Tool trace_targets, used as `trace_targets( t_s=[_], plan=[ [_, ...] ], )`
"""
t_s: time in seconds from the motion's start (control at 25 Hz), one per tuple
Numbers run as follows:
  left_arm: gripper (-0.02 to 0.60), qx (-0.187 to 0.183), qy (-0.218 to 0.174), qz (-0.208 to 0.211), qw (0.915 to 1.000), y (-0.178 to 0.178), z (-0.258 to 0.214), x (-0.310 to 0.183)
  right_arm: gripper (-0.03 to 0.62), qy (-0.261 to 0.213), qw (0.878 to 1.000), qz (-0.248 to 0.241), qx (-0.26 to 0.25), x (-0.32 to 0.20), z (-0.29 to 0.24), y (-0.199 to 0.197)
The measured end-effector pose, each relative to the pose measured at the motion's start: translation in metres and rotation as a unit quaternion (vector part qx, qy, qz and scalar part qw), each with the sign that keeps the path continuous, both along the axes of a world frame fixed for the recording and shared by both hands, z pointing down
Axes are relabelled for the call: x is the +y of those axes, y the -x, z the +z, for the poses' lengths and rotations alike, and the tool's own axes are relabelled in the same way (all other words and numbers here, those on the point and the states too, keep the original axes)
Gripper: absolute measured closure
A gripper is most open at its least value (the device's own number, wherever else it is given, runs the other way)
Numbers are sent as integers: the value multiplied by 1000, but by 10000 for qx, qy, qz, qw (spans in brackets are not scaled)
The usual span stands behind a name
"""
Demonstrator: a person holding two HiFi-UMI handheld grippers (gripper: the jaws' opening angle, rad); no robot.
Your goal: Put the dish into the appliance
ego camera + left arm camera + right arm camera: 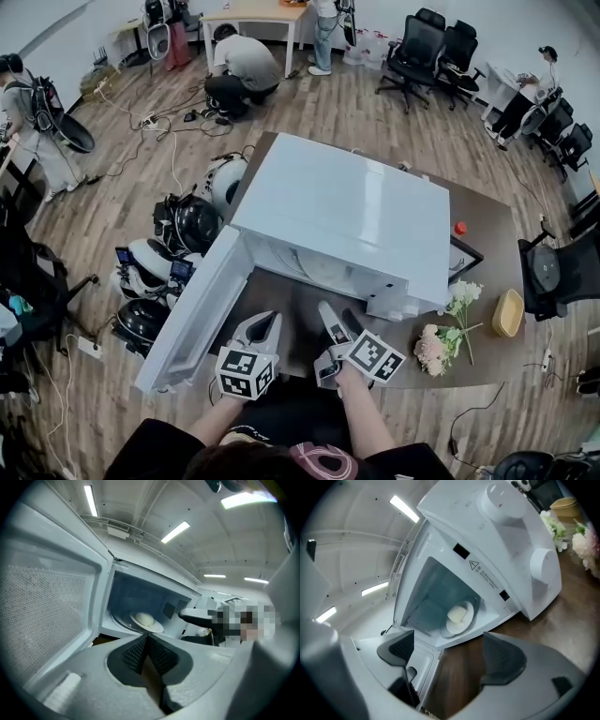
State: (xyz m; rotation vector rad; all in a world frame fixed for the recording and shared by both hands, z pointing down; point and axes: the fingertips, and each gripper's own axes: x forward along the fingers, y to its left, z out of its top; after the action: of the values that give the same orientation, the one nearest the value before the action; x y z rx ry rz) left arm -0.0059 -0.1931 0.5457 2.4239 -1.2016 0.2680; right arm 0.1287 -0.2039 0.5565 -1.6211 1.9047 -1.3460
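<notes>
Dish (459,616) sits inside the microwave (347,211), door (192,319) open. Left gripper (146,644) is before the microwave, jaws together, empty. Right gripper (454,656) is also before it, jaws wide apart, empty. Dish judged rigid, light, slick, breakable (best gripped at the rim).

Open microwave, both grippers at its mouth.
White microwave (347,211) on dark table (487,244). Its door (192,314) is swung out just left of the left gripper (266,322), whose fingers are together. Right gripper (339,317) has fingers apart, tips just short of the open cavity. Flowers (448,333) lie right of the right fingers, with a yellow bowl (509,312) further right.
</notes>
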Motion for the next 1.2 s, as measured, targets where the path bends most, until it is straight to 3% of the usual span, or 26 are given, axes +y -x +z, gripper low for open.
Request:
trace_targets(
  t_s=[0.04, 0.12, 0.32, 0.48, 0.68, 1.2],
  plan=[
    [575, 14, -16, -1, 10000, -1, -1, 1, 141, -23, 9999, 84, 87, 4, 0, -4],
    [575, 22, -54, -6, 10000, -4, -2, 3, 259, 13, 9994, 283, 208, 13, 5, -14],
    [575, 93, -29, 214, 9997, -18, 0, 13, 346, 54, 9979, 227, 604, 36, 10, -13],
    [574, 137, 72, 513, 9986, -30, 4, 22, 416, -182, 9993, -50, 328, 44, 4, 5],
    [575, 163, 123, 745, 9970, -43, 8, 31, 563, -124, 9980, 100, 611, 51, 9, 4],
    [575, 141, 42, 881, 9960, -57, 7, 35, 586, -295, 9864, 135, 1612, 55, 5, -7]
  ],
)
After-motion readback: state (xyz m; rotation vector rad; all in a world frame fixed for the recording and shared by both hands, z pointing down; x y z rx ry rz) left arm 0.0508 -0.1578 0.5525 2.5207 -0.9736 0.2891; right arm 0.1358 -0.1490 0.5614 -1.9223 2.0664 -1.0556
